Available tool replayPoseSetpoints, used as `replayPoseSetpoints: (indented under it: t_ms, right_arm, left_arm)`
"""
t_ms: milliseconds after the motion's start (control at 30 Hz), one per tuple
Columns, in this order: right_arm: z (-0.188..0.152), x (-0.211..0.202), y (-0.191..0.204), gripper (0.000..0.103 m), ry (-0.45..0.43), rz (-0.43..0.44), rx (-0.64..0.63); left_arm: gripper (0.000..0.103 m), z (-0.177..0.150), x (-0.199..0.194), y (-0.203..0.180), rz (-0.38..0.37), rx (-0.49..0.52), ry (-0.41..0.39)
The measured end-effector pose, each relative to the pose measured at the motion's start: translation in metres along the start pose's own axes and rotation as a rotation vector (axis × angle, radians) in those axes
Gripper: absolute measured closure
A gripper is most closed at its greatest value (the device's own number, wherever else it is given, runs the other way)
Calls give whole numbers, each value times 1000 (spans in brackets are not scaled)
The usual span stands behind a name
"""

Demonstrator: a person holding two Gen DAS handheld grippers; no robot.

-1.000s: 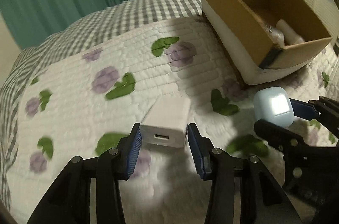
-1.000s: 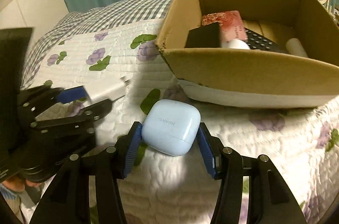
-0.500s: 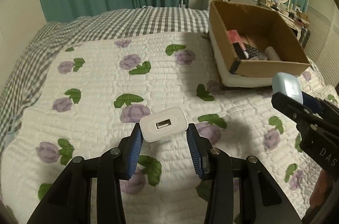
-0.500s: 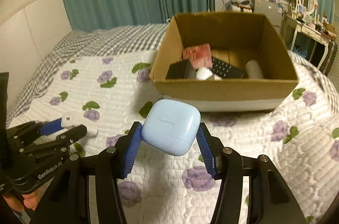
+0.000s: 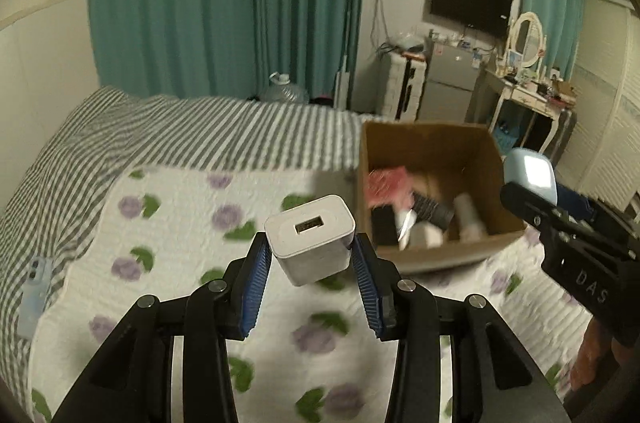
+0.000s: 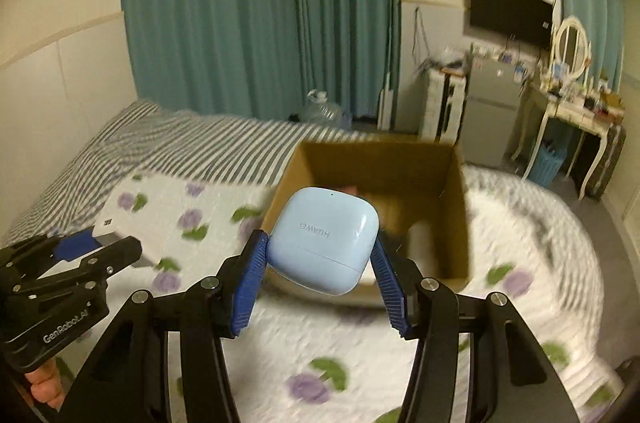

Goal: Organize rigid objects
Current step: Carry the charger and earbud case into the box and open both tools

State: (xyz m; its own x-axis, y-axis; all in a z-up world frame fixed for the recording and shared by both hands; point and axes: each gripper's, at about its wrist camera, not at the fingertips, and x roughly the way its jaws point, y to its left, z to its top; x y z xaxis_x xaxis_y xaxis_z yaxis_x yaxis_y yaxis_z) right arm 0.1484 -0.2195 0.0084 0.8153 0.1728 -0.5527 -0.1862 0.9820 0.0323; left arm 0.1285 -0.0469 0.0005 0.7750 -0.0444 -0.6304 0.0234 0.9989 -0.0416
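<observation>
The left gripper [image 5: 310,261] is clamped on a white USB charger [image 5: 311,238]; the right gripper [image 6: 320,265] is clamped on a pale blue earbud case [image 6: 325,238]. Both are held above the bed, short of the cardboard box [image 6: 456,215]. Both items look light, rigid and smooth-sided; flat opposing faces probably grip best. Blur obscures the box contents.

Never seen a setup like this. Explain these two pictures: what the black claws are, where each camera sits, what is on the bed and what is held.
No robot here: a person holds a two-finger gripper in each hand, each with its own camera looking along the fingers. In the left view, the left gripper is closed on a white USB charger. In the right view, the right gripper is closed on a pale blue earbud case. Both are in the air above a flowered quilt. On the bed stands an open cardboard box that already has several items inside.
</observation>
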Motion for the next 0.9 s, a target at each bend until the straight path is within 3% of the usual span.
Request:
replayPoseSetpoints:
  t_ms: [300, 533, 900]
  right_arm:
    - [56, 22, -46, 50, -57, -56, -79]
    - [40, 70, -90, 50, -7, -17, 31]
    - [19, 113, -113, 50, 69, -41, 26]
  left_arm:
    - [61, 49, 34, -62, -28, 68, -72]
    - [61, 50, 84, -96, -9, 120, -46]
    - [61, 35, 134, -119, -20, 176, 9]
